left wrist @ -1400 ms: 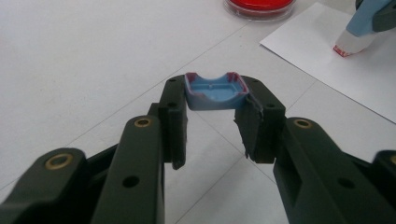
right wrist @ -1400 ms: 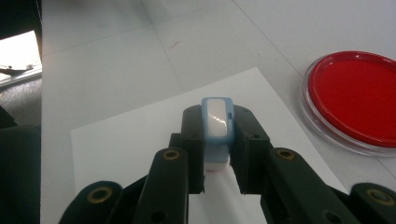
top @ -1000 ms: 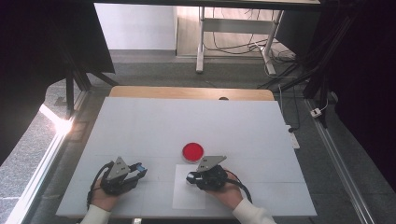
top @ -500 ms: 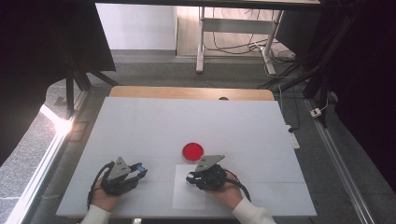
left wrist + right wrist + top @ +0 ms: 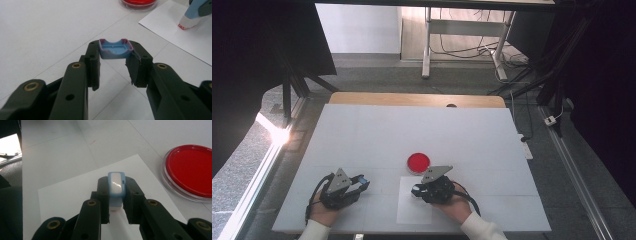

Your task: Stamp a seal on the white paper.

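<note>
Grippers low in the high view, both near the bottom edge: left gripper (image 5: 362, 181) at lower left, clamped on a small blue cap (image 5: 362, 179) at its tip, pointing toward the right of the frame; right gripper (image 5: 416, 190) at lower centre, clamped on a blue and white stamp body, too small here to make out, tips aimed left over a white sheet of paper (image 5: 412, 212). Just above the sheet, a round red dish (image 5: 418, 161) on the white table (image 5: 412, 130). Beyond the table's far edge, grey floor, a pale desk frame and loose cables at top centre, dark curtains at both sides. Seen through the left gripper view: black jaws closed on the cap (image 5: 115, 48) at frame centre, its hollow open side turned up toward the camera, long axis running left to right between the pads, pale blue with red staining along the rim; table seams below, dish (image 5: 138, 3) at the top edge, stamp body (image 5: 193, 13) at upper right, red-tipped end down on the paper (image 5: 180, 37). Seen through the right gripper view: jaws shut on the stamp body (image 5: 116, 187) at centre, long axis running away from the camera and down toward the paper (image 5: 82, 195), glossy white panel on its blue top; dish (image 5: 190, 170) at right, transparent rim around red.
</note>
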A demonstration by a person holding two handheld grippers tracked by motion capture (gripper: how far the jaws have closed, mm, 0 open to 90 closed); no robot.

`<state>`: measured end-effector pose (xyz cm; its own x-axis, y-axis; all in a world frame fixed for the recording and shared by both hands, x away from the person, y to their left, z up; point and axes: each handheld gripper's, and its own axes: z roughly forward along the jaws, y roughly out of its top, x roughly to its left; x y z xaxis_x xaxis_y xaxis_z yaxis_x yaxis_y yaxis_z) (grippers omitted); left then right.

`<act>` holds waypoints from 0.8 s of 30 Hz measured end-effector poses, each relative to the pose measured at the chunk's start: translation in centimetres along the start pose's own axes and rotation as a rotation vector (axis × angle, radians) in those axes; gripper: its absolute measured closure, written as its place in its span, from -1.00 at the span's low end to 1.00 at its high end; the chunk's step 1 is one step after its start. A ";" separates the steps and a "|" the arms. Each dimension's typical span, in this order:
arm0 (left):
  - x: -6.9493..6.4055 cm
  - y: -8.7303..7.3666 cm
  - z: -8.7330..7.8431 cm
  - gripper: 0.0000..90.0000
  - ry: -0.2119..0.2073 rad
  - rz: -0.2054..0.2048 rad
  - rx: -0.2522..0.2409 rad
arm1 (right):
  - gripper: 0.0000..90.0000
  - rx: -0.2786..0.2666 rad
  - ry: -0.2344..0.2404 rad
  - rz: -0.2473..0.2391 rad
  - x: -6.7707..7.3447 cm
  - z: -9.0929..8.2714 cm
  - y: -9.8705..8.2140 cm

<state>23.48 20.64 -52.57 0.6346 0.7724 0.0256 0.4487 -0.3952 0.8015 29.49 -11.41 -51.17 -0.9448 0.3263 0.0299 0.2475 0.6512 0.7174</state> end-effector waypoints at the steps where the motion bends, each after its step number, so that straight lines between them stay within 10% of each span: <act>1: 0.0 0.0 0.0 0.43 0.000 0.000 0.000 | 0.68 0.001 -0.002 0.000 0.0 0.0 0.0; 11: 0.2 0.0 0.0 0.43 0.002 -0.003 0.000 | 0.67 -0.008 -0.006 -0.007 0.0 -0.1 0.0; 24: 0.3 -0.1 0.0 0.43 0.000 -0.004 -0.001 | 0.67 -0.135 0.013 0.140 -1.9 -2.4 -0.1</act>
<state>23.61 20.86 -52.63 0.6328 0.7740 0.0219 0.4507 -0.3912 0.8024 30.73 -13.75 -49.59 -0.9062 0.3975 0.1440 0.3463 0.5025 0.7922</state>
